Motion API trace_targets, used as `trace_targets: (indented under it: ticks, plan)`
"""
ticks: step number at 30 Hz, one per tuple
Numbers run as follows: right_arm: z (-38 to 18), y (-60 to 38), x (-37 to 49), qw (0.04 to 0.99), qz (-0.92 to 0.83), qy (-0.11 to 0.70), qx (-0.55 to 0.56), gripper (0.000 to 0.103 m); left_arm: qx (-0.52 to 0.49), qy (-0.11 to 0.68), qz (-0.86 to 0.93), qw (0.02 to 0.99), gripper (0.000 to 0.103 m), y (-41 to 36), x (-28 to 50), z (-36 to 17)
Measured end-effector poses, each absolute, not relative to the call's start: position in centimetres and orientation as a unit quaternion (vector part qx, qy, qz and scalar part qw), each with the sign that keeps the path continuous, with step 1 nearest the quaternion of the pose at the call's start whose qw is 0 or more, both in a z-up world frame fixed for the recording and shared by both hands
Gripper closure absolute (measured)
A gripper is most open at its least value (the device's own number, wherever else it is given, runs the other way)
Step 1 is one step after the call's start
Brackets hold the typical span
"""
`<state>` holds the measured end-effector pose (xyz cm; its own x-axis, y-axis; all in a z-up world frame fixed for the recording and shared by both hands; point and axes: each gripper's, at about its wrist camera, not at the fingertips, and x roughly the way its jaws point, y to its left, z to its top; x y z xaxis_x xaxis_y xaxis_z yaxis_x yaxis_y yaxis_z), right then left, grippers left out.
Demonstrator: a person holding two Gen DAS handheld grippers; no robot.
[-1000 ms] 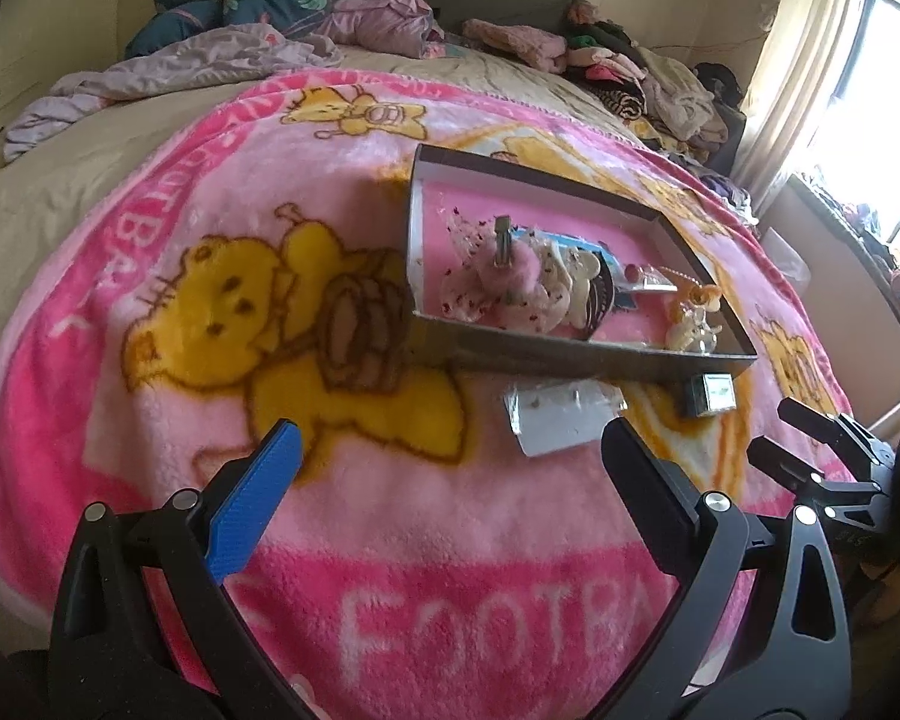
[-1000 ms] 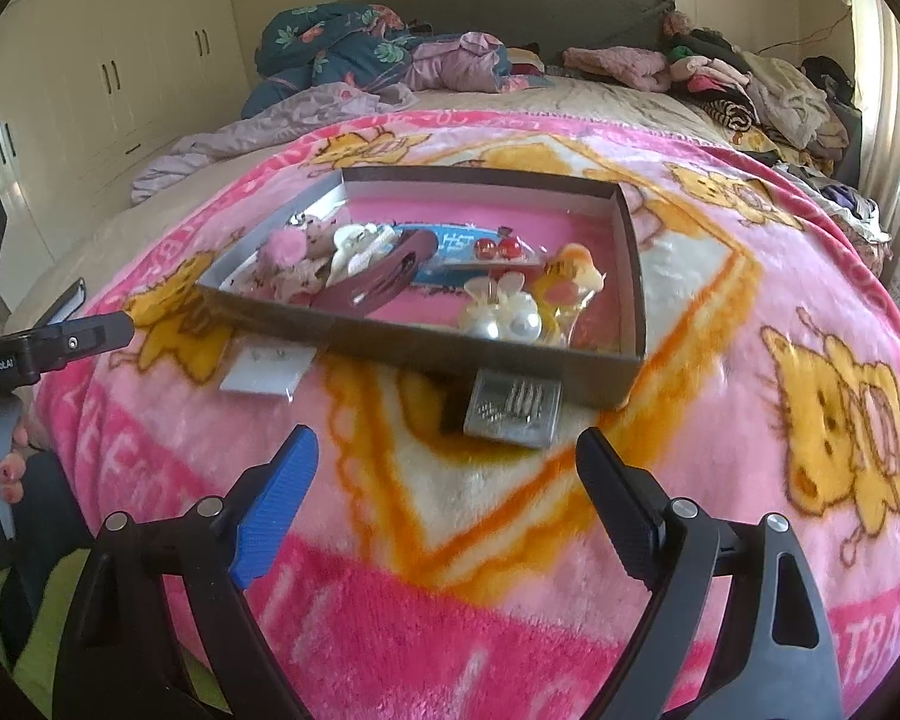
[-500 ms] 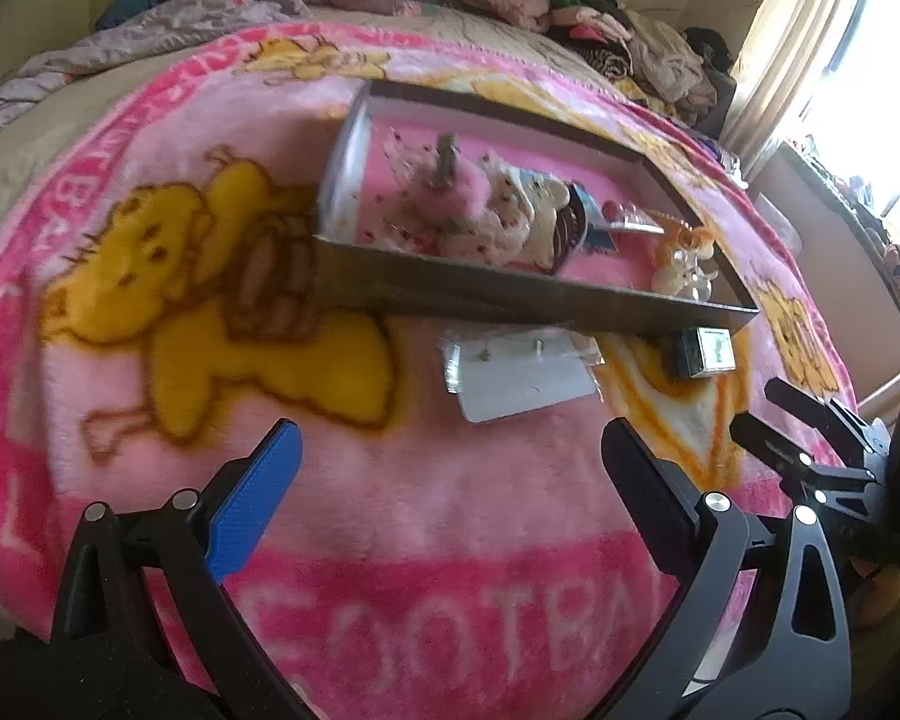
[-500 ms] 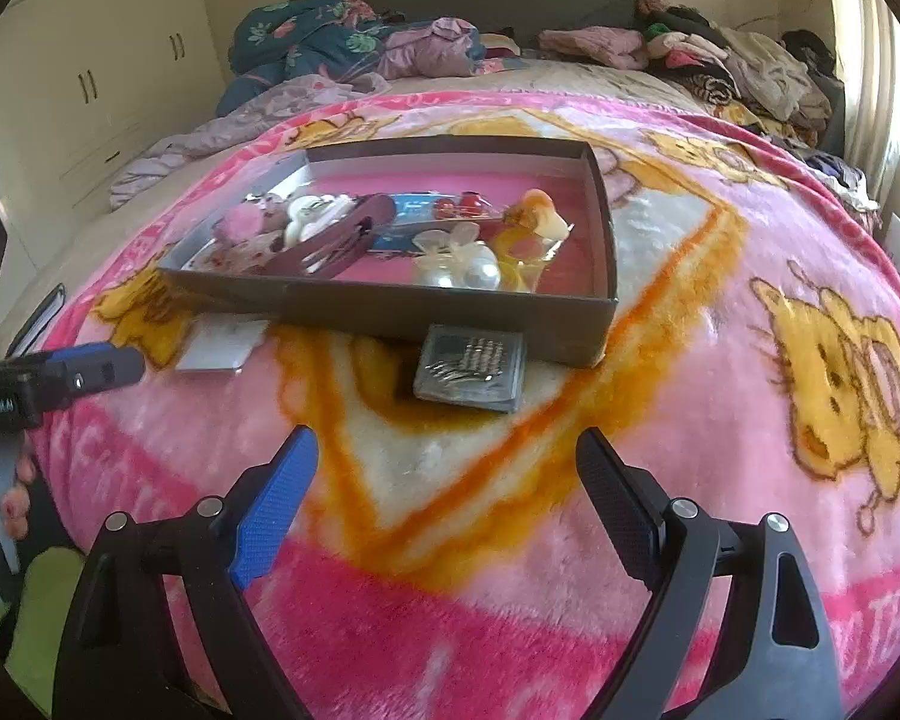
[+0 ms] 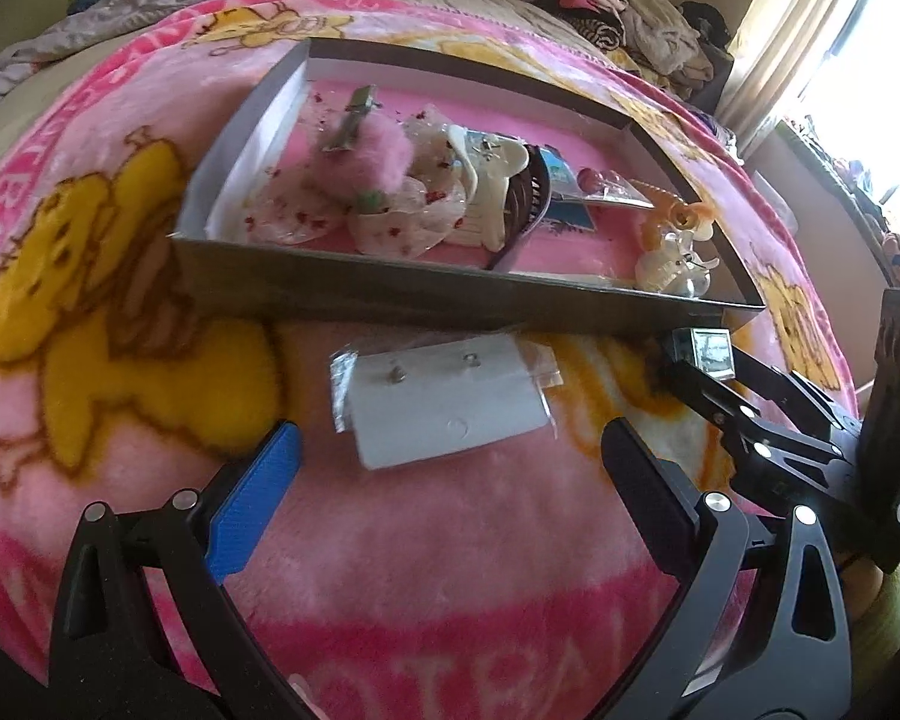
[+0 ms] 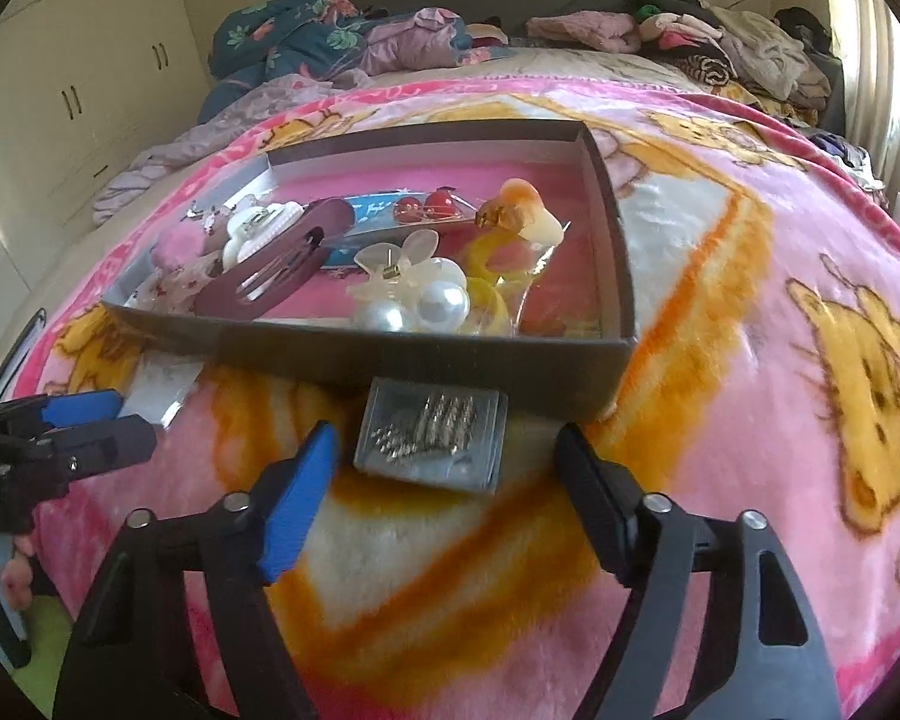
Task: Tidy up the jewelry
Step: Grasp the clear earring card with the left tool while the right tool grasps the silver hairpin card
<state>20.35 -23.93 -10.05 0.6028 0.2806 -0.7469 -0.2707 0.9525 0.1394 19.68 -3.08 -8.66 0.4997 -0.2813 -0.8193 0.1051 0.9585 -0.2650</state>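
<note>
A shallow grey box [image 5: 390, 294] [image 6: 426, 354] on a pink blanket holds hair clips, a pink pom-pom [image 5: 369, 159], pearl clips [image 6: 414, 306] and red earrings [image 6: 426, 207]. A white earring card in a plastic sleeve [image 5: 444, 396] lies on the blanket in front of the box, just ahead of my open left gripper [image 5: 450, 474]. A small clear case of silver pins [image 6: 432, 441] [image 5: 711, 351] lies by the box's near wall, between the tips of my open right gripper [image 6: 444, 480]. Both grippers are empty.
The pink cartoon blanket [image 6: 750, 300] covers a bed. Piled clothes [image 6: 720, 54] and bedding [image 6: 306, 42] lie at the far end. White wardrobes [image 6: 60, 90] stand to the left, a bright window [image 5: 870, 60] to the right.
Both grippers have moved forward and lower toward the box. The left one now sits close to the earring card, the right one brackets the pin case.
</note>
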Motion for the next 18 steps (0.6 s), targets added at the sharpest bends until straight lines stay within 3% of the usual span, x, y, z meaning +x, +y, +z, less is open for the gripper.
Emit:
trace_targets:
  ticks: [4,6,8,10,13,18]
  plan:
    - [-10.4,-24.1,20.7,0.893,0.154,0.422,0.005,0.048,-0.08,0.486,-0.098,0.865,0.012,-3.8,20.3,-9.1]
    - [-10.3,-24.3,20.6,0.893,0.162,0.421,0.004,0.057,-0.075,0.486,-0.091,0.866,0.012,-4.1,20.6,-9.3]
    - [-10.2,-24.5,20.4,0.892,0.165,0.42,0.005,0.057,-0.067,0.485,-0.084,0.868,0.014,-4.5,20.8,-9.4]
    - [-10.0,-24.8,20.1,0.891,0.169,0.42,0.009,0.057,-0.048,0.482,-0.075,0.872,0.03,-4.8,20.9,-9.4]
    - [-9.7,-25.0,19.5,0.89,0.176,0.42,0.011,0.057,-0.035,0.475,-0.071,0.876,0.044,-4.7,20.7,-9.3]
    - [-9.3,-24.5,18.3,0.886,0.192,0.421,0.005,0.057,-0.027,0.468,-0.091,0.879,0.046,-4.8,19.9,-8.7]
